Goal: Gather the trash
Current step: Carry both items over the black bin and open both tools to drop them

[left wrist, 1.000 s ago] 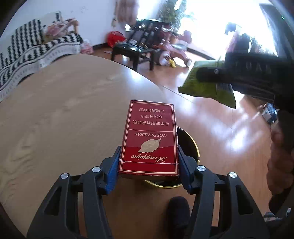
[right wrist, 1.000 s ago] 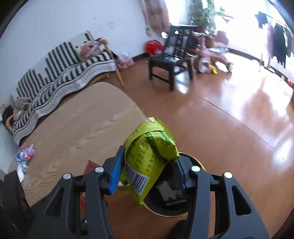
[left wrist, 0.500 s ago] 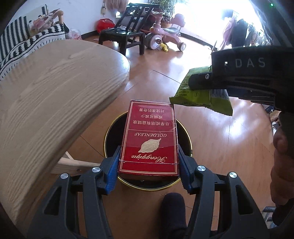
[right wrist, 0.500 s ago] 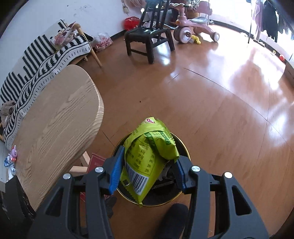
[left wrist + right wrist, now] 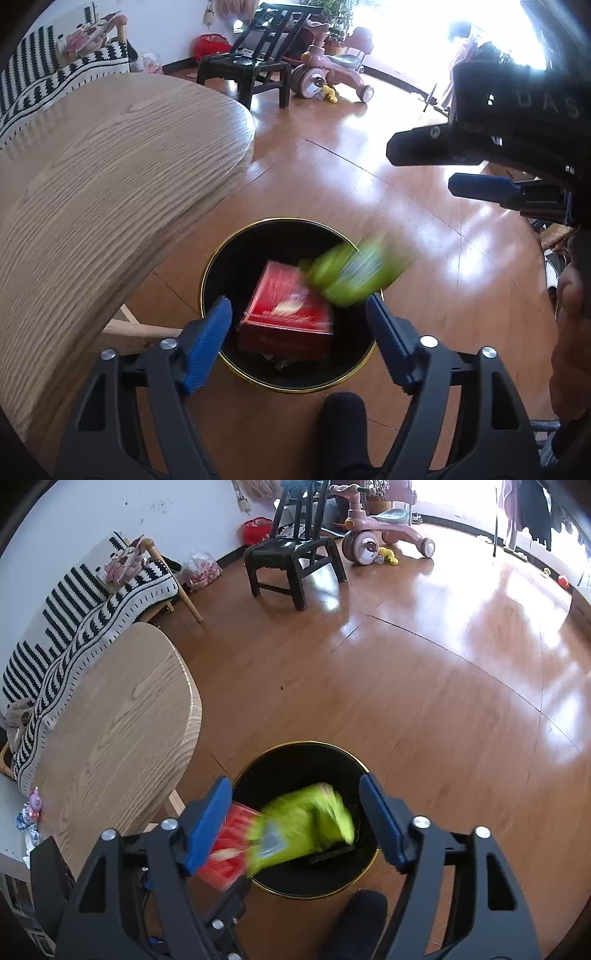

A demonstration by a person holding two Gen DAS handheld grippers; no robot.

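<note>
Over the bin (image 5: 291, 384) beside the worktop (image 5: 92, 192) edge, both jaws opening and empty, red box (image 5: 291, 314) and green bag (image 5: 354, 273) dropping in; drop step, next fetch more trash.

Black claws (image 5: 299, 328), blue ridged pads (image 5: 207, 343)

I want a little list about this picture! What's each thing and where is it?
bin: black bin with gold rim, on the wooden floor beside the table
red box: red box blurred, dropping into the bin
green bag: green bag blurred, falling over the bin
left gripper: left gripper above the bin, jaws opening, pads off the box
right gripper: right gripper above the bin, jaws opening, pads off the bag
</note>
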